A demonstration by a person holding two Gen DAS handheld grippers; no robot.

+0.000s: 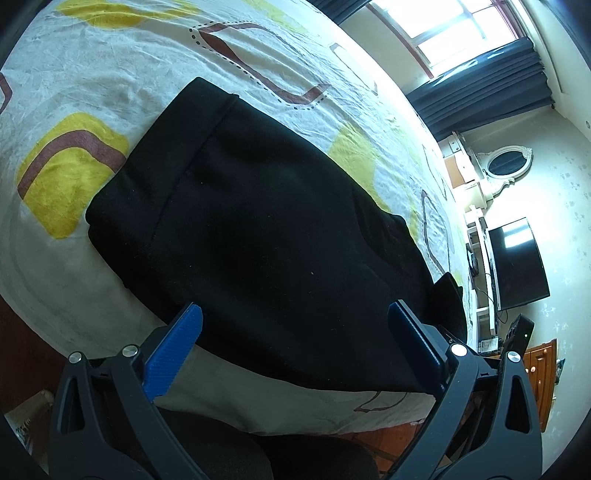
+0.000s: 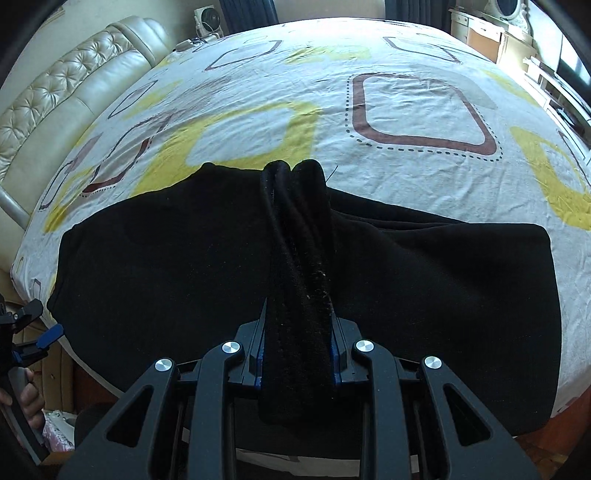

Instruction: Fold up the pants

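Across the bed (image 2: 406, 107) in front of you spreads a pale sheet printed with yellow and brown rounded squares, wrinkled in places, and it carries everything else here. A padded cream headboard (image 2: 62, 96) curves along the bed's left side in your right wrist view; in the left wrist view a window (image 1: 454, 26) with dark blue curtains (image 1: 491, 81), an oval mirror (image 1: 506, 162) and a dark television screen (image 1: 517, 262) line the wall beyond the far edge.

The black pants (image 1: 258, 229) lie flat on the sheet near the bed edge closest to you, folded into a broad slab that stretches from left to right in the right wrist view. One bunched strip of the same black cloth rises off that slab, its fuzzy edge flecked with lint.

Your right claw (image 2: 297, 343) is clenched on that raised strip of the pants, the cloth pinched between its blue pads and trailing down past them toward the camera. Your left claw (image 1: 295, 317) is released, its blue fingers (image 1: 177, 347) spread wide with nothing between them, poised just over the near edge of the pants. In the right wrist view the left claw (image 2: 35, 328) shows small at the far left beside the bed edge, your hand (image 2: 27, 402) wrapped around its handle.
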